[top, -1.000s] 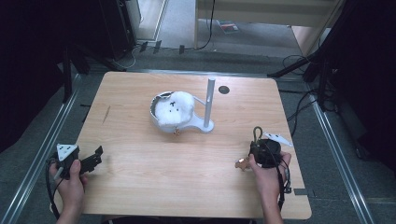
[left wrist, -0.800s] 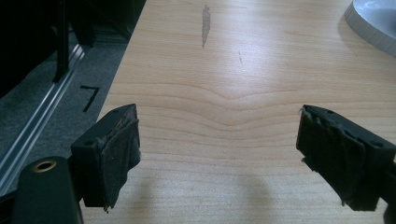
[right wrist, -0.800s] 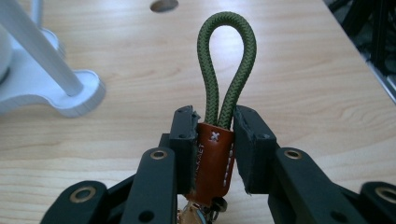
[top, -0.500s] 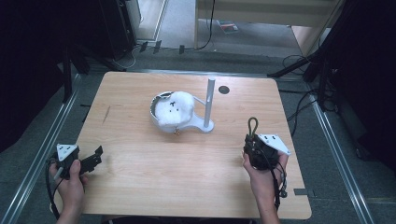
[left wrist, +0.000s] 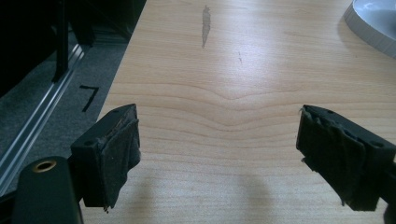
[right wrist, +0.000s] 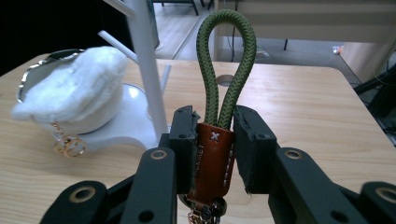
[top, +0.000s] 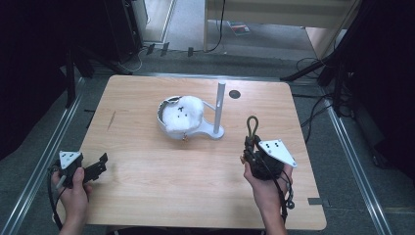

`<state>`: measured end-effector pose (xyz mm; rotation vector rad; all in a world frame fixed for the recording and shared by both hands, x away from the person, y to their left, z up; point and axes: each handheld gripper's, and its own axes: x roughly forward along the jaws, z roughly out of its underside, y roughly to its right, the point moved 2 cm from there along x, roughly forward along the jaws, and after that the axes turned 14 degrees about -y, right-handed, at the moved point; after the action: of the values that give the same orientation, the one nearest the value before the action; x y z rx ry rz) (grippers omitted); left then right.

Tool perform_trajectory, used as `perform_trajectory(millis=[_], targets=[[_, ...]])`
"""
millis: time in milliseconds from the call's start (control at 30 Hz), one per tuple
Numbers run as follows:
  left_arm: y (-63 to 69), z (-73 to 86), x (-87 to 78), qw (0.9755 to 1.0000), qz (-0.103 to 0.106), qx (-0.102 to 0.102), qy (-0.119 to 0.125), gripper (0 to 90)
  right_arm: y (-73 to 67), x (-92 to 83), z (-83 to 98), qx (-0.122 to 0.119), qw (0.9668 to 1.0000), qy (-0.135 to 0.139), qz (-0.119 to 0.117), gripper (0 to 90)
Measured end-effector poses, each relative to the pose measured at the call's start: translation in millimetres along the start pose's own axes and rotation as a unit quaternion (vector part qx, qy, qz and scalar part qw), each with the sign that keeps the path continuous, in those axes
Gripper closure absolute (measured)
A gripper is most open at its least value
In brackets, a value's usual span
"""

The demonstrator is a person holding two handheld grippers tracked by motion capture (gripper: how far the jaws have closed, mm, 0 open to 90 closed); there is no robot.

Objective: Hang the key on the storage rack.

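My right gripper [right wrist: 214,135] is shut on a keychain [right wrist: 213,161] by its brown leather tab, and the green cord loop [right wrist: 226,60] stands up above the jaws. In the high view that gripper [top: 252,143] is lifted over the table's right front, the loop [top: 252,125] pointing toward a white stand with an upright post [top: 219,106]. A fluffy white pompom keychain [top: 182,113] lies on the stand's base, also seen in the right gripper view [right wrist: 74,88] with a gold ring [right wrist: 69,145]. My left gripper [left wrist: 219,154] stands open over bare wood at the table's front left [top: 93,169].
The wooden table [top: 147,161] has a small round hole [top: 235,94] behind the stand. Metal rails [top: 44,156] run along both sides, with dark floor and cables beyond. A dark smudge [left wrist: 205,23] marks the wood ahead of the left gripper.
My right gripper has risen off the table with the keychain and moved toward the stand; the green loop now points up and forward. The left gripper has stayed put.
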<state>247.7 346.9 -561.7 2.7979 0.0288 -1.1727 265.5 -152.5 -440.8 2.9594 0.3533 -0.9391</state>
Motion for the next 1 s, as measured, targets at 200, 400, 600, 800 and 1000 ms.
perform_trajectory(millis=[200,400,600,800,1000], targets=[[0.0,0.0,0.2,1.0,0.0,0.0,0.001,14.1,-14.2,0.3,-3.9,-0.011,0.9998,0.011,-0.011,70.9],[-0.2,0.0,0.2,1.0,0.001,0.0,0.001,14.1,-28.7,-1.0,-8.8,-0.029,0.9985,0.037,-0.026,70.8],[-0.4,0.0,0.2,1.0,0.001,-0.001,0.0,14.1,-43.6,2.1,-14.7,-0.045,0.9975,0.044,-0.033,70.8],[-0.9,0.0,0.1,1.0,0.002,-0.001,0.0,14.1,-54.9,6.3,-20.3,-0.055,0.9964,0.049,-0.041,70.7],[-0.9,0.0,0.1,1.0,0.003,-0.003,0.0,14.1,-62.3,9.2,-26.3,-0.062,0.9958,0.052,-0.042,70.6]])
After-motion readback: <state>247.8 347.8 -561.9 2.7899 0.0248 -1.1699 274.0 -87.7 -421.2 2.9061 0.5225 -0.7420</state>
